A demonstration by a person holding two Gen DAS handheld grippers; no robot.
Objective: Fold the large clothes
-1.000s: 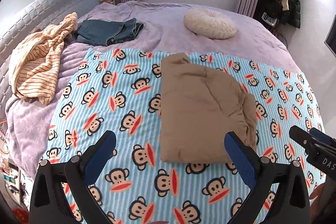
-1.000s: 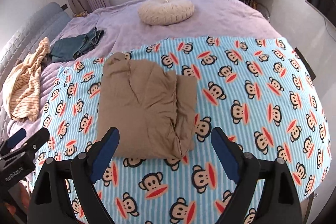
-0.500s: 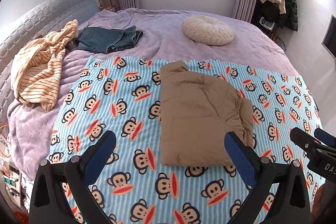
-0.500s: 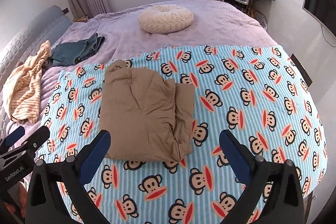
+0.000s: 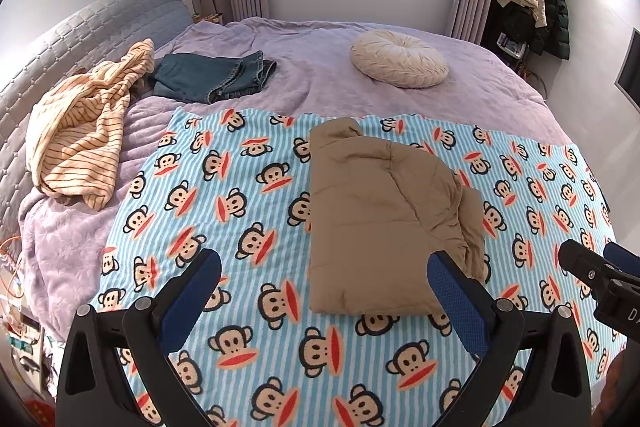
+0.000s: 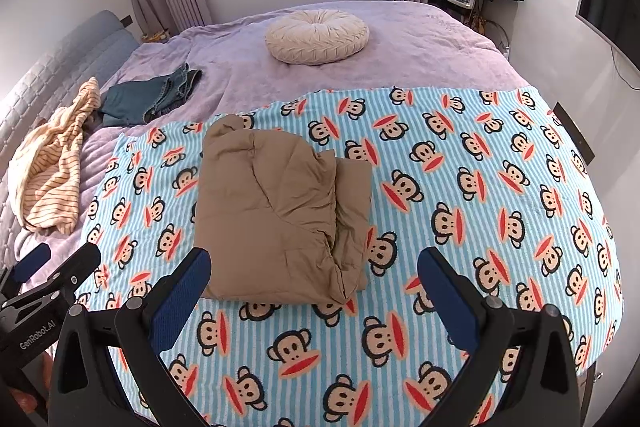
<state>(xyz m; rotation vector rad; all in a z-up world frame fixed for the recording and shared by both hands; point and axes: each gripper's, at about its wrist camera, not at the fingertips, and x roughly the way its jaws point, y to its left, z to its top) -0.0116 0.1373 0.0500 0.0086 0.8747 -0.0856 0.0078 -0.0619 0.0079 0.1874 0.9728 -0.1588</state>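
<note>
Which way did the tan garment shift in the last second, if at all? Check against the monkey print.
No. The tan garment lies against the same monkeys on the blanket; only the view shifted.

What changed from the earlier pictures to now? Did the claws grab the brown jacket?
No. The right gripper just opened wider, and both views pulled back, showing more window. The left gripper stayed open. The brown jacket lies folded on the monkey blanket, unmoved.

A plain tan garment lies on a blanket of light-blue and white stripes printed with red-mouthed monkey faces, before my blue-padded black jaws. Beyond, on the lilac bedspread: dark teal jeans, a cream top with brown stripes, a cream cushion.
</note>
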